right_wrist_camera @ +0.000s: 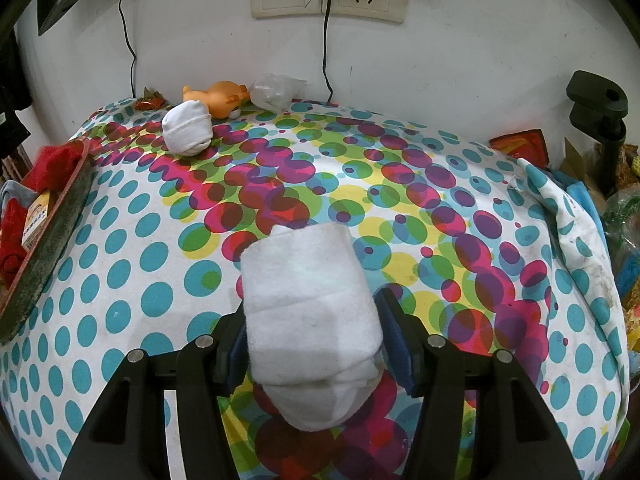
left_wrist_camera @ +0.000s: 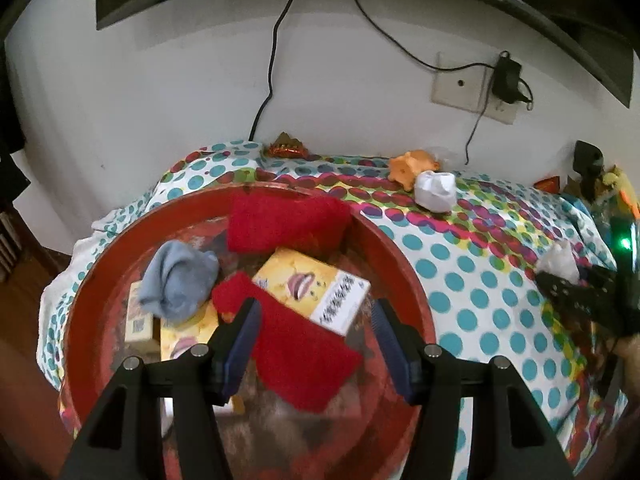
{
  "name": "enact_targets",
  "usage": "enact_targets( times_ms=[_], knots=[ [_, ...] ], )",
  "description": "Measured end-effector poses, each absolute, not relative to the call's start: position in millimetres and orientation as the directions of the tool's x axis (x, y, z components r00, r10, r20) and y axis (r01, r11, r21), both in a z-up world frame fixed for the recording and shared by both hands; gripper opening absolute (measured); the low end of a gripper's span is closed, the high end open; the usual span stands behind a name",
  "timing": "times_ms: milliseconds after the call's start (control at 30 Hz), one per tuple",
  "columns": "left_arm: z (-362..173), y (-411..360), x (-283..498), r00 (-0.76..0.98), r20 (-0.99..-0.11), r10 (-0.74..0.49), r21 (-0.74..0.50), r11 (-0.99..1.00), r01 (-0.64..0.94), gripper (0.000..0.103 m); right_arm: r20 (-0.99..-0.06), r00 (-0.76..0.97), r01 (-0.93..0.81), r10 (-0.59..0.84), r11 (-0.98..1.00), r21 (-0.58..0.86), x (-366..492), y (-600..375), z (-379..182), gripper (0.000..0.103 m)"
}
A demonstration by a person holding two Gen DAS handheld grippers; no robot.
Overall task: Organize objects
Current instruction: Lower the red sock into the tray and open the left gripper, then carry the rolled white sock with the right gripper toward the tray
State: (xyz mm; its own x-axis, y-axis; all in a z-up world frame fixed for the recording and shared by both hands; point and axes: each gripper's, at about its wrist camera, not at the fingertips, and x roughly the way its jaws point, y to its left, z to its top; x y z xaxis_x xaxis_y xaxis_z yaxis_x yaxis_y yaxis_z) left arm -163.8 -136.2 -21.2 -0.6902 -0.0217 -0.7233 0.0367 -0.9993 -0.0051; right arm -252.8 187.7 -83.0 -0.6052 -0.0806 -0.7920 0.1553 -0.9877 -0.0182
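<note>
Left hand-held gripper (left_wrist_camera: 316,320) open over the red basin (left_wrist_camera: 400,248); right hand-held gripper (right_wrist_camera: 310,320) around a white rolled sock (right_wrist_camera: 310,304).

Left jaws stand apart, nothing pinched – a red sock (left_wrist_camera: 304,352) lies loose below them in the basin, with a second red sock (left_wrist_camera: 280,224) at the far rim, a grey sock (left_wrist_camera: 178,278) to the left and yellow cartoon boxes (left_wrist_camera: 316,288) between. Right view: the white roll sits between the blue pads (right_wrist_camera: 400,340) over the dotted tablecloth (right_wrist_camera: 460,208); left pad looks against it, right pad shows a slight gap – cannot tell if it is truly clamped. Another white rolled sock (right_wrist_camera: 187,128) lies near the table's far edge, just beside an orange toy (right_wrist_camera: 218,96) and a clear plastic bag (right_wrist_camera: 276,88). Basin rim shows at the left edge of that view.
</note>
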Motion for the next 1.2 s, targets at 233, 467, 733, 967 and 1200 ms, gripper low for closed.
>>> enact_targets(
  times_ms=[233, 467, 733, 967, 1200],
  knots=[
    [-18, -120, -120, -0.726, -0.688, -0.018, 0.028, -1.000, -0.003, 0.059, -0.792, -0.605, 0.155, -0.081, -0.988, -0.018, -253, 186, -83, 0.055],
    [-26, -110, -90, -0.735, -0.677, -0.023, 0.067, -0.997, -0.031, 0.059, -0.793, -0.605, 0.151, -0.074, -0.988, -0.022, -253, 191, -83, 0.057],
    [-30, -126, -57, -0.757, -0.653, -0.010, 0.050, -0.998, -0.030, 0.059, -0.794, -0.604, 0.147, -0.073, -0.989, -0.021, -254, 190, -83, 0.059],
    [-28, -146, -43, -0.768, -0.639, -0.037, 0.064, -0.998, -0.005, 0.059, -0.794, -0.603, 0.144, -0.074, -0.989, -0.018, -254, 191, -83, 0.060],
    [-38, -153, -44, -0.736, -0.677, -0.022, 0.022, -1.000, 0.009, 0.059, -0.797, -0.601, 0.126, -0.059, -0.992, -0.022, -254, 192, -84, 0.068]
  ],
)
